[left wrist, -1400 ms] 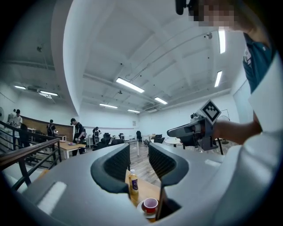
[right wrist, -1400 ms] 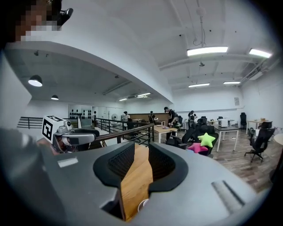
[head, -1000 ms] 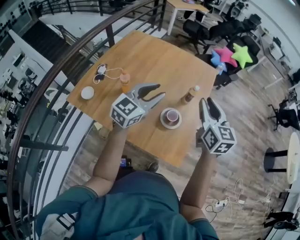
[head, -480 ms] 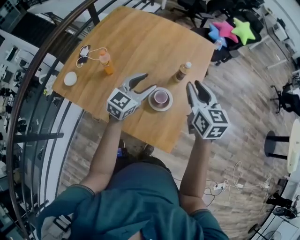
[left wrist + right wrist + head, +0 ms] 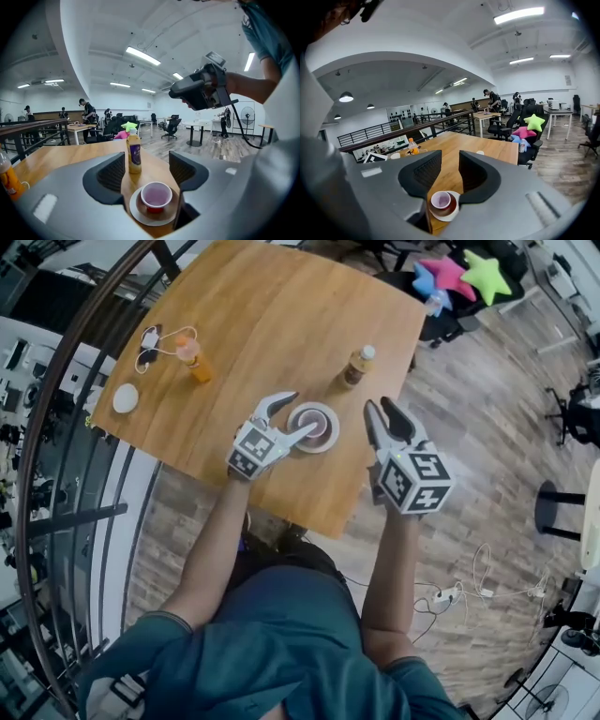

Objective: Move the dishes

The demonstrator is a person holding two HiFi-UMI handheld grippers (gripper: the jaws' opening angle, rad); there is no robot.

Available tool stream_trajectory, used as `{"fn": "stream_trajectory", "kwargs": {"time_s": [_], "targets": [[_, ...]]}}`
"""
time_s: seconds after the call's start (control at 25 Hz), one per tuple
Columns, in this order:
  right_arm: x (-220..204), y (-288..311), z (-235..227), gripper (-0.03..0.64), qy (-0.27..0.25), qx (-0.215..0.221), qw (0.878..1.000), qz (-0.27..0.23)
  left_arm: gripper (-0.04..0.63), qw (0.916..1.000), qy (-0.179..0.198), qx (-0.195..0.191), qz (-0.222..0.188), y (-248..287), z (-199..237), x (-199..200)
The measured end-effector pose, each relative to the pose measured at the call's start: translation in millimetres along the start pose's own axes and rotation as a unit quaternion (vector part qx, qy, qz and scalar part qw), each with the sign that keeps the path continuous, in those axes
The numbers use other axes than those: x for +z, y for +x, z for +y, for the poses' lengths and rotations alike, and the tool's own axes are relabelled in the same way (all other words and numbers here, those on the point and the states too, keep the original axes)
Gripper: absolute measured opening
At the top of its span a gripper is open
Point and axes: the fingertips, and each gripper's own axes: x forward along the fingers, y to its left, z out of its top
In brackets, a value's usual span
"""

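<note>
A pink-lined cup (image 5: 313,421) stands on a white saucer (image 5: 328,439) near the wooden table's (image 5: 281,315) near edge. My left gripper (image 5: 292,417) is at the saucer's left side. Its jaws have just been opening and stand wide. In the left gripper view the cup (image 5: 156,195) and saucer (image 5: 140,216) lie low between the jaws, and the pads do not touch them. My right gripper (image 5: 381,409) hovers right of the saucer, beyond the table's edge. Its jaws are a narrow gap apart with nothing in them. The right gripper view shows the cup (image 5: 440,200) below its jaws.
A brown drink bottle (image 5: 353,365) stands just behind the saucer. An orange bottle (image 5: 192,359), a white round lid (image 5: 125,397) and a cable (image 5: 151,337) lie at the table's left. A dark railing (image 5: 66,381) runs along the left. Star cushions (image 5: 464,273) sit on a chair beyond.
Both grippers have come down towards the table. The left one has reached the saucer's left side and its jaws have spread wider. The right one has moved closer to the saucer's right.
</note>
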Motion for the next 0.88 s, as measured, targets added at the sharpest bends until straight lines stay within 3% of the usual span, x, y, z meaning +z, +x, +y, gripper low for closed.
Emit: {"fn": "stream_trajectory", "kwargs": {"time_s": [0.48,0.72,0.88], "targets": [[-43,-4,-35,0.098,0.021,-0.017,0.999,0.032,0.342,0.9972,-0.004,-0.010,0.074,53,-29,-73],[-57,-4,-43,0.098,0.025,-0.019,0.999,0.045,0.379,0.9938,0.004,0.009,0.111,66,-31,-104],[-65,-5,-47,0.098,0.027,-0.020,0.998,0.052,0.371,0.9929,-0.011,0.021,0.116,70,-27,-114]]}}
